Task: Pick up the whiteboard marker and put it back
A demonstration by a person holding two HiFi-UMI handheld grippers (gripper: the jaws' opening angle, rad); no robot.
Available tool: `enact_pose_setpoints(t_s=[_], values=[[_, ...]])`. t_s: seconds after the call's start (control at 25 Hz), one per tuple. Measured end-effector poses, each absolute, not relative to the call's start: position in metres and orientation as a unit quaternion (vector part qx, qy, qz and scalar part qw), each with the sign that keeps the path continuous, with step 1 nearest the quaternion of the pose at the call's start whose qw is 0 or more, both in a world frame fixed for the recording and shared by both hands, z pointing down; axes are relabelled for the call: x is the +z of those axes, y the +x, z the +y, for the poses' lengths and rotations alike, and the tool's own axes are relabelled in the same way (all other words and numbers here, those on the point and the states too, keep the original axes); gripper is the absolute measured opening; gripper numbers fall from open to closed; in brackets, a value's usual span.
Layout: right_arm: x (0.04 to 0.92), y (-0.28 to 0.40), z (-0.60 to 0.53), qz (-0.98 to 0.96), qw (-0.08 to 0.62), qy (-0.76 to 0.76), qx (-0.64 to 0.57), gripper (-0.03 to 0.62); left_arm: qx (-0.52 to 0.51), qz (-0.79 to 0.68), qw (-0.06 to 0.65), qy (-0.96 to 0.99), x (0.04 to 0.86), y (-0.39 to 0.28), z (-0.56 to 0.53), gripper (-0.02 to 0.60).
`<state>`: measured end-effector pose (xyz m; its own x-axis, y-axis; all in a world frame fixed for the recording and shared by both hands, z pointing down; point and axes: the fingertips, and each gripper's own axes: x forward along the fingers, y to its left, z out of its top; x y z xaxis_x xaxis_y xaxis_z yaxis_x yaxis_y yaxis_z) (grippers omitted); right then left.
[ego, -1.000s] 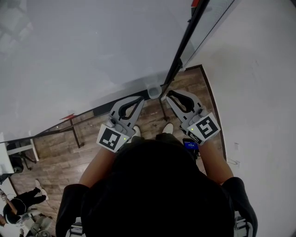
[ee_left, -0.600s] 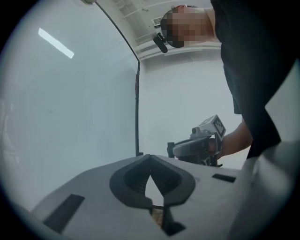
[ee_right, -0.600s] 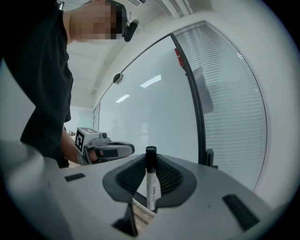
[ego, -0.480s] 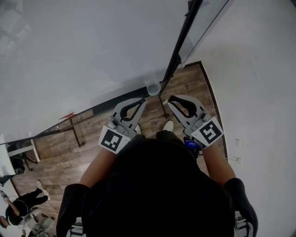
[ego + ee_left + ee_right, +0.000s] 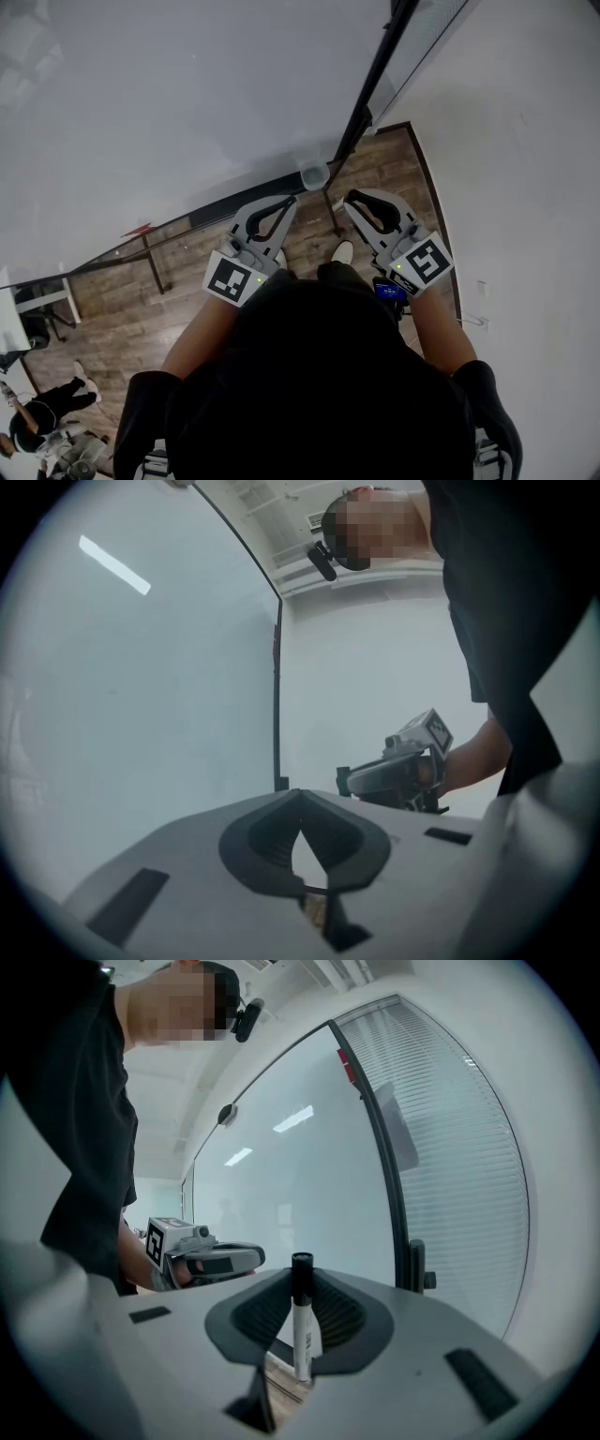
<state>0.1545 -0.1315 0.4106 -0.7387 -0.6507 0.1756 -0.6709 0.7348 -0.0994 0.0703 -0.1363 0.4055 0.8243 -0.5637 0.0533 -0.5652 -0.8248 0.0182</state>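
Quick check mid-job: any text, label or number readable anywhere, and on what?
No readable text anywhere.
Whiteboard marker, held in the right gripper: dark print on its barrel, too small to read.
Marker cubes on both grippers: black-and-white square patterns, no words.
Blue screen at the person's waist: too small to read.

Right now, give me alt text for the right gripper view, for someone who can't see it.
The right claw is shut on a whiteboard marker, held upright with its black cap on top. Behind it stands a glass wall with a black frame, and the left claw shows at the left.
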Motion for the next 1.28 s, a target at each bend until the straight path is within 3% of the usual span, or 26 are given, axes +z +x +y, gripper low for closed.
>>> enact_pose_setpoints(t_s=[1.28], values=[[0.404, 0.15, -0.176, -0.926, 0.052, 0.37, 0.055, 0.063, 0.007, -0.319, 0.001, 0.948, 0.406, 0.062, -0.16, 0.003]])
